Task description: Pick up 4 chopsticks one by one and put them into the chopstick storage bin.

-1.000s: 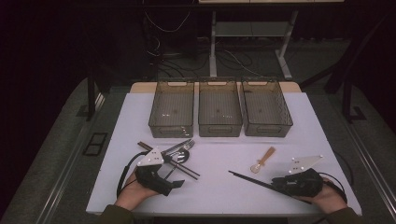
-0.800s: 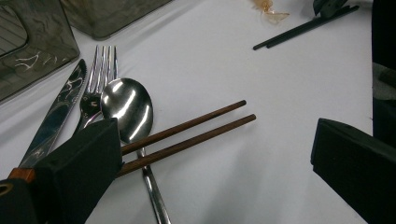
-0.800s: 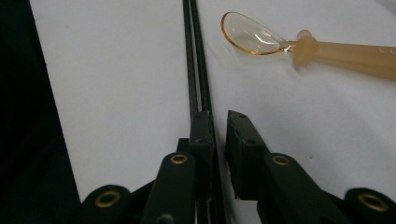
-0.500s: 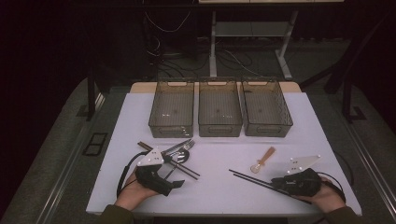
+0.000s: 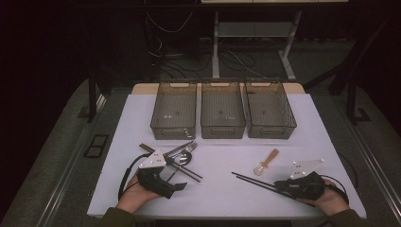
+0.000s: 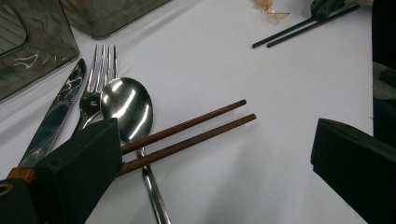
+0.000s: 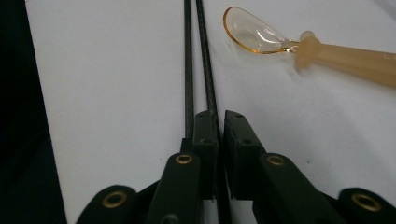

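Note:
In the right gripper view my right gripper (image 7: 220,116) has just been closing and is shut on one black chopstick (image 7: 203,56), which runs between its jaws. The second black chopstick (image 7: 187,70) lies just outside the left jaw. In the high view that gripper (image 5: 283,186) rests at the table's front right, with the black pair (image 5: 250,180) pointing left. My left gripper (image 6: 215,172) stands wide open, low over the table (image 5: 217,156). A brown chopstick pair (image 6: 196,133) lies across a metal spoon (image 6: 127,107) beside its left jaw, untouched.
Three clear bins (image 5: 173,131) (image 5: 222,132) (image 5: 270,131) stand in a row at the back. A metal fork (image 6: 95,79) and knife (image 6: 58,112) lie by the spoon. A translucent orange spoon (image 5: 267,161) (image 7: 261,35) lies close beside the black chopsticks.

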Demonstrator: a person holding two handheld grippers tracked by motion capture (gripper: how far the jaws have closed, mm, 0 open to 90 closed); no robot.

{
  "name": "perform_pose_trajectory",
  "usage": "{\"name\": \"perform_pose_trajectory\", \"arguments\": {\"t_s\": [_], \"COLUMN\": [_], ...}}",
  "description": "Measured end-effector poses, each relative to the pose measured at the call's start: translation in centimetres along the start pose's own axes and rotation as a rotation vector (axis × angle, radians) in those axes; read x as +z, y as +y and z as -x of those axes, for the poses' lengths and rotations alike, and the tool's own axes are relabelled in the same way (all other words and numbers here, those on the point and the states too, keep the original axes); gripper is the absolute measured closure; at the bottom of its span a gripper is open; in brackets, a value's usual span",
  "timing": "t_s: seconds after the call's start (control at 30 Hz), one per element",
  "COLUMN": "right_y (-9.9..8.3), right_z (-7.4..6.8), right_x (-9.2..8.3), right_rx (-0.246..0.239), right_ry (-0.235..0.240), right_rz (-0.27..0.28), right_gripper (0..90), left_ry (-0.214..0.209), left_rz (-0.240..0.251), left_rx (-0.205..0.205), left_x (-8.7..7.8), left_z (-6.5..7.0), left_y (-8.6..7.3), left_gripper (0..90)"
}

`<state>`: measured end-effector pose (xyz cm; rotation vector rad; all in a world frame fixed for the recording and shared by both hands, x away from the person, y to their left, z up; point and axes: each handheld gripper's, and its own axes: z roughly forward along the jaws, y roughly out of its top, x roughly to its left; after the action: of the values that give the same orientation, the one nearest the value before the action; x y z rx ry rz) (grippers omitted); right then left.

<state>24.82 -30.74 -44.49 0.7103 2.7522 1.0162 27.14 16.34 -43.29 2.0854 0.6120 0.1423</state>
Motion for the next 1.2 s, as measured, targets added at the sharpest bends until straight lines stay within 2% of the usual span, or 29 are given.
{"name": "perform_pose_trajectory", "arguments": {"t_s": [0.07,0.47,0.7,1.2], "right_y": [0.0,0.0,0.2,0.4], "right_z": [0.0,0.3,0.4,0.4], "right_x": [0.0,0.0,-0.1,-1.1], "right_rx": [-0.014,-0.014,-0.016,0.013], "right_ry": [0.001,0.023,0.012,0.034], "right_rz": [0.000,0.002,0.000,0.066], "right_gripper": [85.4,86.1,86.1,86.1], "left_ry": [0.000,0.000,-0.001,-0.001], "left_rz": [0.000,-0.002,0.000,0.004], "left_rx": [0.000,0.005,0.006,-0.001], "left_x": [0.0,0.0,0.0,0.0], "left_z": [0.0,0.0,0.0,0.0], "left_y": [0.0,0.0,0.0,0.0], "left_gripper": [1.3,1.4,1.3,1.3]}}
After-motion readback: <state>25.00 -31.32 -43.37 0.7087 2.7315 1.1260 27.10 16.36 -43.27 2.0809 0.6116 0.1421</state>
